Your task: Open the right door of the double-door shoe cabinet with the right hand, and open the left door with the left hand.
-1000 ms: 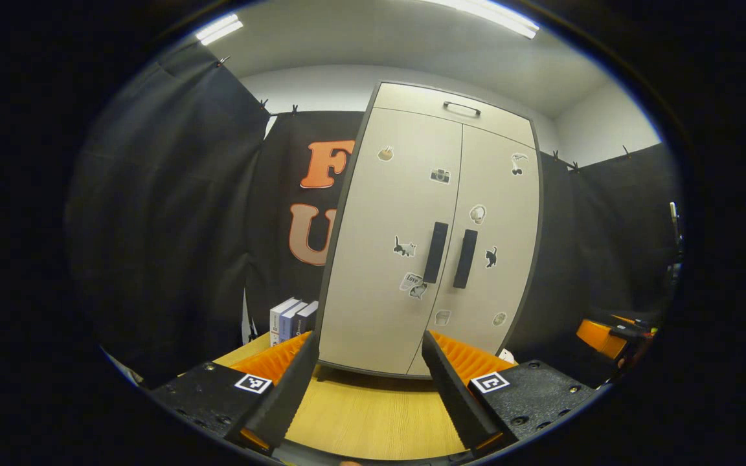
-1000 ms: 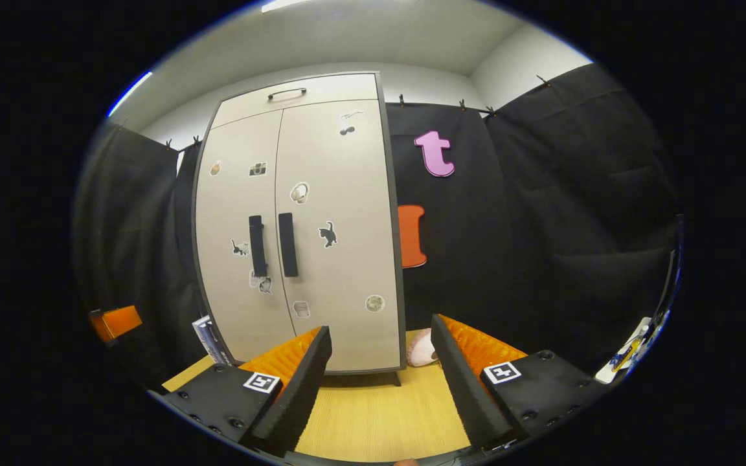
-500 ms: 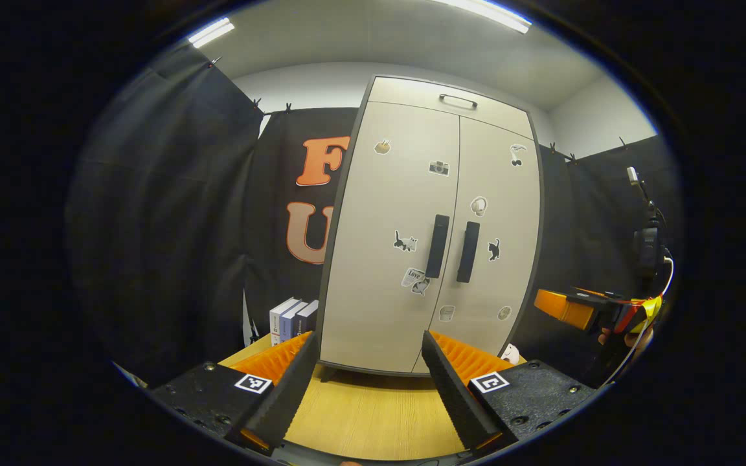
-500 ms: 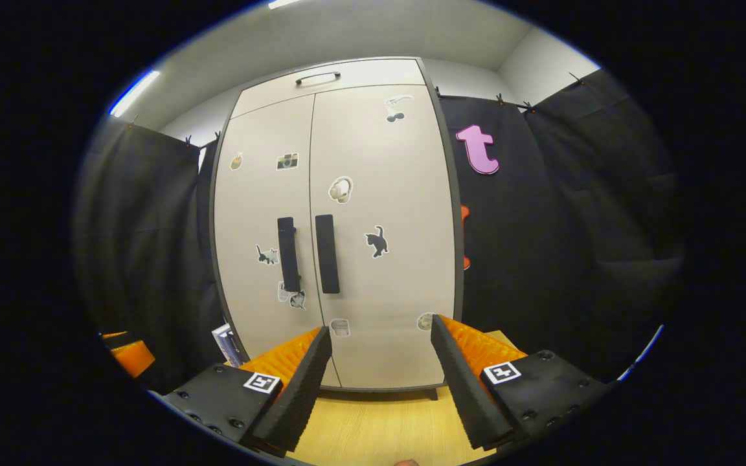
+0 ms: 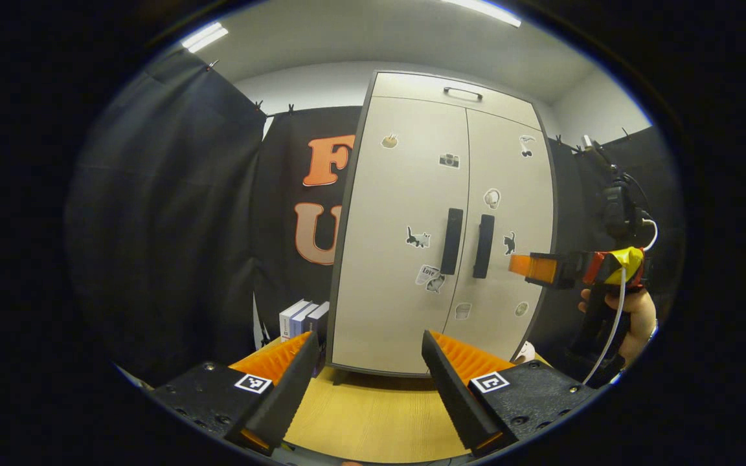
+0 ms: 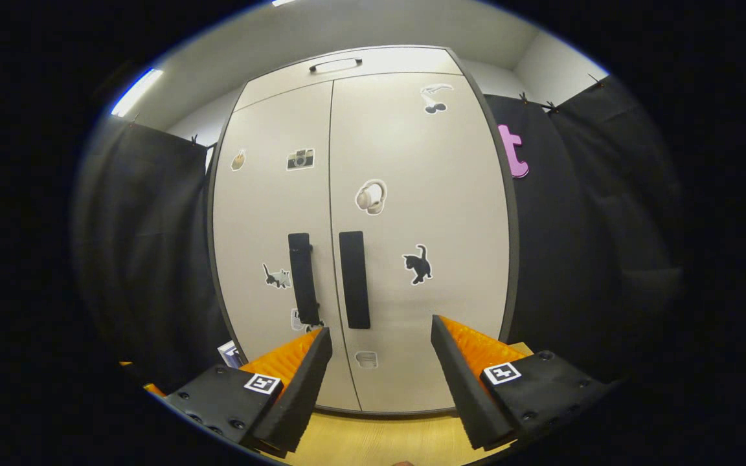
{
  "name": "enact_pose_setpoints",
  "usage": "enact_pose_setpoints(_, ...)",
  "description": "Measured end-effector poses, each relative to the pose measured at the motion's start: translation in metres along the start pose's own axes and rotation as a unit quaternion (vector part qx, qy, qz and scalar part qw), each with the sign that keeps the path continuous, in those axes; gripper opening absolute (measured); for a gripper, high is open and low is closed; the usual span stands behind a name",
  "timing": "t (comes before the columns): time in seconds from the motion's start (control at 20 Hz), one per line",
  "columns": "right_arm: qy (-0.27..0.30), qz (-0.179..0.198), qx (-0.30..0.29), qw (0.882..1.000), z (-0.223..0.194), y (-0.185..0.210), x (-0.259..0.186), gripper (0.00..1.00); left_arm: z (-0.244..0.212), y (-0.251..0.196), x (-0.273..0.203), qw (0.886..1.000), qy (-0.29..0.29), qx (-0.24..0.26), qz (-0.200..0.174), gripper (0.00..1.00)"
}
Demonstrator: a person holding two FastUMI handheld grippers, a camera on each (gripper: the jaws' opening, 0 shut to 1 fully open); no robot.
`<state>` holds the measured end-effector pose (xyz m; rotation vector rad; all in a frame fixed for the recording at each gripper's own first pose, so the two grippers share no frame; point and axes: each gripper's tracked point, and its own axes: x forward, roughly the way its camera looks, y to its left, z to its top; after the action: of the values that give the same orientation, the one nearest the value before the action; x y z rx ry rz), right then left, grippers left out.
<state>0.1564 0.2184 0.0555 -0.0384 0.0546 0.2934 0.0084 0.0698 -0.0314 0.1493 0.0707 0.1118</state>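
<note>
— Count of things?
— One shoe cabinet [image 6: 360,213], two doors, both shut: left door [image 6: 269,259], right door [image 6: 425,259]. Two dark upright handles [image 6: 354,279] side by side at the seam. One smaller handle on the top panel. Several stickers across both fronts.
— Look and place?
— Pale beige fronts, dark frame, standing on a wooden table [image 5: 373,421]. Straight ahead of the right claw [image 6: 379,382], close; ahead and slightly right of the left claw [image 5: 370,388], farther off.
— Claws?
— Both spread open, gripping nothing. Three books [image 5: 302,317] ahead-left of the left claw, beside the cabinet.
</note>
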Motion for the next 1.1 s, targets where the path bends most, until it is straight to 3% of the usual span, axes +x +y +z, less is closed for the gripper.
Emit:
enact_pose_setpoints(0.1, -0.011, 0.002, -0.015, 1.0, 0.008, 0.008, 0.016, 0.98, 0.0, 0.003, 0.002, 1.0, -0.003, -0.005, 0.001, 0.96)
enact_pose_setpoints(0.15, -0.016, 0.003, -0.019, 1.0, 0.012, 0.012, 0.022, 0.88, 0.0, 0.006, 0.003, 1.0, -0.004, -0.006, 0.004, 0.96)
enact_pose_setpoints(0.2, -0.019, 0.001, -0.017, 1.0, 0.014, 0.014, 0.029, 0.98, -0.002, 0.009, 0.003, 1.0, -0.004, -0.005, 0.008, 0.96)
enact_pose_setpoints(0.3, -0.02, -0.002, -0.011, 1.0, 0.02, 0.016, 0.045, 0.96, -0.002, 0.015, 0.005, 1.0, -0.004, -0.003, 0.014, 0.96)
enact_pose_setpoints(0.35, -0.023, -0.003, -0.006, 1.0, 0.024, 0.017, 0.051, 0.89, -0.003, 0.017, 0.005, 1.0, -0.003, -0.001, 0.016, 0.96)
enact_pose_setpoints(0.45, -0.025, -0.01, -0.008, 1.0, 0.028, 0.018, 0.066, 0.89, -0.001, 0.023, 0.007, 1.0, -0.005, -0.002, 0.021, 0.96)
enact_pose_setpoints(0.5, -0.026, -0.013, -0.012, 1.0, 0.029, 0.019, 0.074, 0.96, -0.001, 0.028, 0.008, 1.0, -0.006, -0.002, 0.025, 0.96)
enact_pose_setpoints(0.7, -0.012, -0.018, -0.021, 1.0, 0.021, 0.023, 0.1, 0.96, 0.0, 0.042, 0.011, 0.999, -0.006, 0.001, 0.038, 0.96)
enact_pose_setpoints(0.75, -0.009, -0.022, -0.02, 1.0, 0.02, 0.023, 0.107, 0.87, 0.0, 0.046, 0.012, 0.999, -0.007, 0.002, 0.042, 0.96)
enact_pose_setpoints(0.85, -0.004, -0.025, -0.012, 1.0, 0.017, 0.022, 0.115, 0.88, 0.0, 0.054, 0.012, 0.999, -0.006, 0.006, 0.05, 0.96)
enact_pose_setpoints(0.9, -0.001, -0.025, -0.008, 1.0, 0.015, 0.022, 0.118, 0.76, -0.001, 0.057, 0.012, 0.999, -0.005, 0.006, 0.053, 0.96)
enact_pose_setpoints(0.95, 0.002, -0.023, -0.004, 1.0, 0.013, 0.024, 0.122, 0.84, -0.001, 0.059, 0.013, 0.998, -0.005, 0.005, 0.055, 0.96)
enact_pose_setpoints(1.05, 0.007, -0.019, 0.004, 1.0, 0.011, 0.024, 0.127, 0.7, -0.001, 0.062, 0.013, 0.998, -0.004, 0.004, 0.059, 0.96)
enact_pose_setpoints(1.1, 0.006, -0.023, 0.006, 1.0, 0.012, 0.022, 0.128, 0.58, -0.001, 0.064, 0.011, 0.998, -0.004, 0.004, 0.061, 0.96)
